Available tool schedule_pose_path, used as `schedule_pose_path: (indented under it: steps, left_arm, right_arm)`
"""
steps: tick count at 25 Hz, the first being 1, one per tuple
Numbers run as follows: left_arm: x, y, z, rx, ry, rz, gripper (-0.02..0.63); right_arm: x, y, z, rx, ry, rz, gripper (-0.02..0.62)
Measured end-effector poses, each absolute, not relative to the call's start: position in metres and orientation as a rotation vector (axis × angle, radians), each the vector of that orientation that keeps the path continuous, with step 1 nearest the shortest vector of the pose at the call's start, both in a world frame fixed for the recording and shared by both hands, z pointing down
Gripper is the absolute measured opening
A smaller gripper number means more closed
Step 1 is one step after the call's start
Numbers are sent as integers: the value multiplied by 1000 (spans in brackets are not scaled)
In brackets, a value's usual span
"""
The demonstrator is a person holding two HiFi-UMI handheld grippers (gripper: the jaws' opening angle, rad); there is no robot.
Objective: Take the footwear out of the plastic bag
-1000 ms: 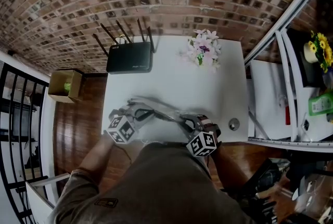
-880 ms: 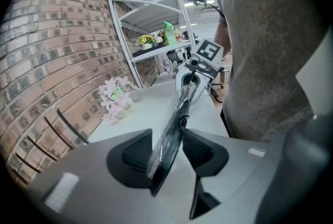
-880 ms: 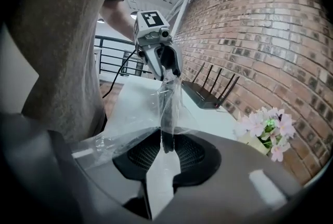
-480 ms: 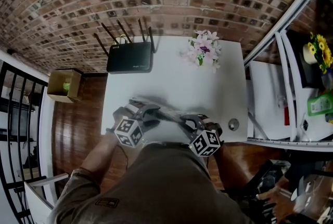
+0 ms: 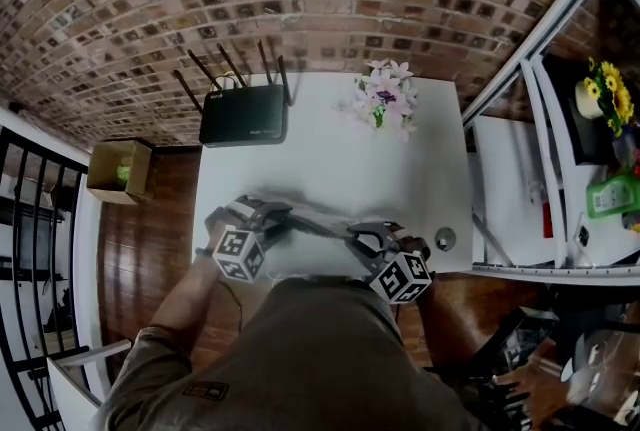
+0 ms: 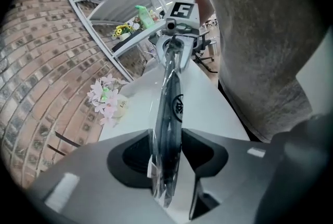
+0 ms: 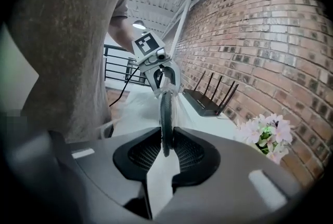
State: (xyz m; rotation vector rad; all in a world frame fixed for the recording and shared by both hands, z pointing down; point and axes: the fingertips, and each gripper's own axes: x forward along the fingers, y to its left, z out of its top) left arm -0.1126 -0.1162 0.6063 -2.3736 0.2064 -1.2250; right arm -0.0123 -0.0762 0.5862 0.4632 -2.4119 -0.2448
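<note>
A clear plastic bag [image 5: 315, 224] with dark flat footwear [image 6: 169, 108] inside hangs stretched between my two grippers, just over the white table's [image 5: 330, 149] front edge. My left gripper [image 5: 275, 216] [image 6: 167, 137] has its jaws closing. The bagged footwear stands edge-on between them and both pads touch the plastic. My right gripper [image 5: 365, 237] [image 7: 166, 137] is shut on the other end, with the dark edge [image 7: 166, 114] pinched between its pads. Each gripper view shows the other gripper at the far end of the bag.
A black router [image 5: 245, 114] with several antennas stands at the table's back left, and a bunch of pink flowers [image 5: 385, 99] at the back right. A small round metal object [image 5: 445, 239] lies near the front right corner. A white shelf frame [image 5: 520, 189] stands to the right. A cardboard box [image 5: 118, 171] sits on the floor at left.
The left gripper has shifted slightly to the right and back, and now sits a little further along the bag. The right gripper has barely moved.
</note>
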Motion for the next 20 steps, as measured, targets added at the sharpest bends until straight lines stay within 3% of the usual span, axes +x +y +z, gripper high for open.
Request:
schedule_pose_path:
  steps: [10, 14, 20]
  left_arm:
    - [-116, -123, 601, -2395, 232, -1215, 152]
    - [-110, -119, 597, -2410, 212, -1185, 147]
    - [-103, -115, 592, -2404, 196, -1167, 144]
  right_arm:
    - [0, -82, 580, 490, -2420, -218, 104]
    - [-6, -83, 581, 469, -2388, -264, 154]
    - [-13, -88, 582, 467, -2336, -326, 148]
